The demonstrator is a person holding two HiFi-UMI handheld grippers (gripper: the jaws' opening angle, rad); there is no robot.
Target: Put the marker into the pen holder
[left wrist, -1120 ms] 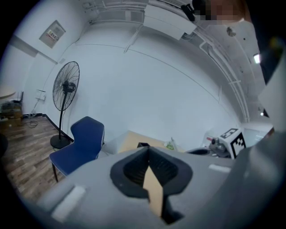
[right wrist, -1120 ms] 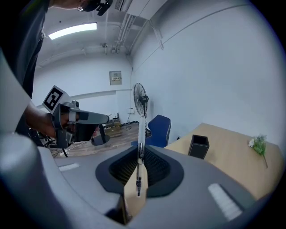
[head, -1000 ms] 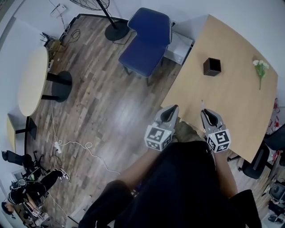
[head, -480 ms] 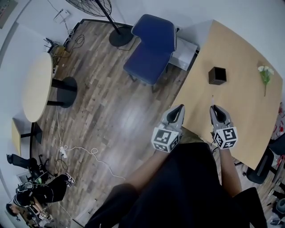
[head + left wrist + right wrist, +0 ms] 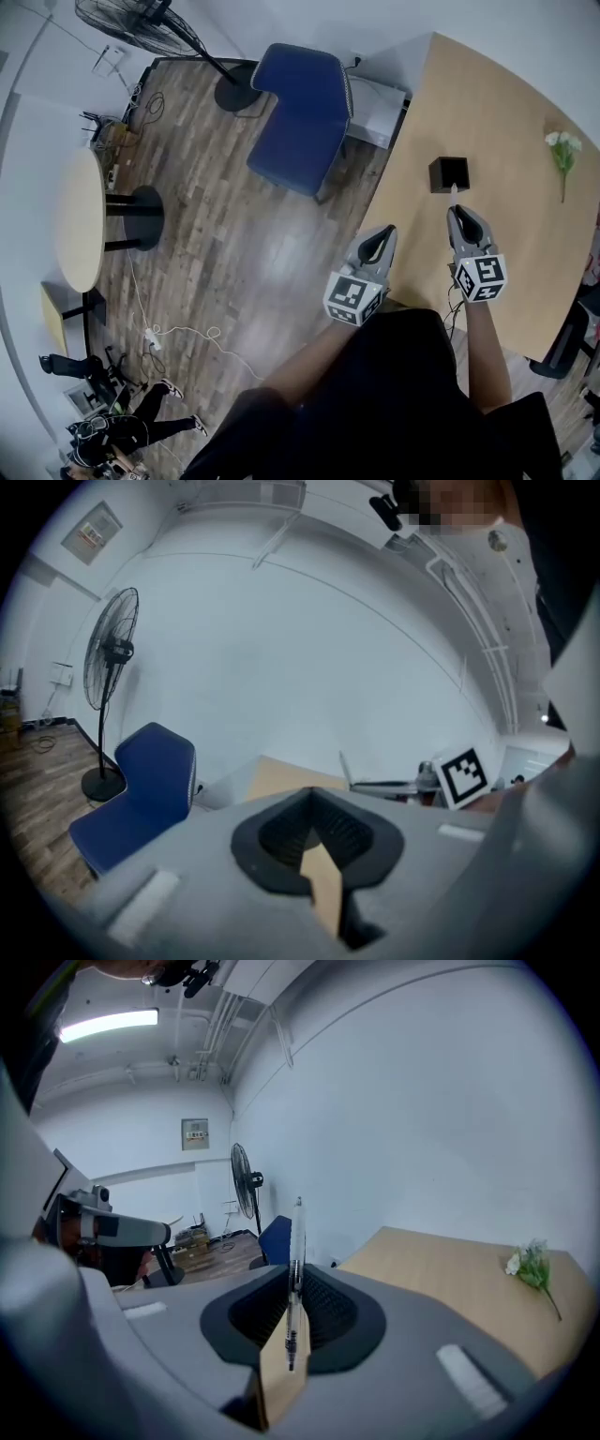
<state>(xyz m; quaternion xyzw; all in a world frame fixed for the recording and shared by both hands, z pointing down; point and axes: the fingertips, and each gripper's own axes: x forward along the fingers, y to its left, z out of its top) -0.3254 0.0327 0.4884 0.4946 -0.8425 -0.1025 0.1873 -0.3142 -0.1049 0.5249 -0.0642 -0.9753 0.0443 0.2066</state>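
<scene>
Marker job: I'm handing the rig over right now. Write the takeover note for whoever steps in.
Right claw: shut on the slim pale marker, which sticks out past its tips, just short of the dark square pen holder.
Left claw: shut, empty, by the light wooden table edge.
Done: marker in hand.
Left: bring it over the holder's opening, tip it down, release.

The table point(image 5: 506, 122) runs past the picture's right edge; the holder point(image 5: 437, 178) (a dark box) hides its inside.
</scene>
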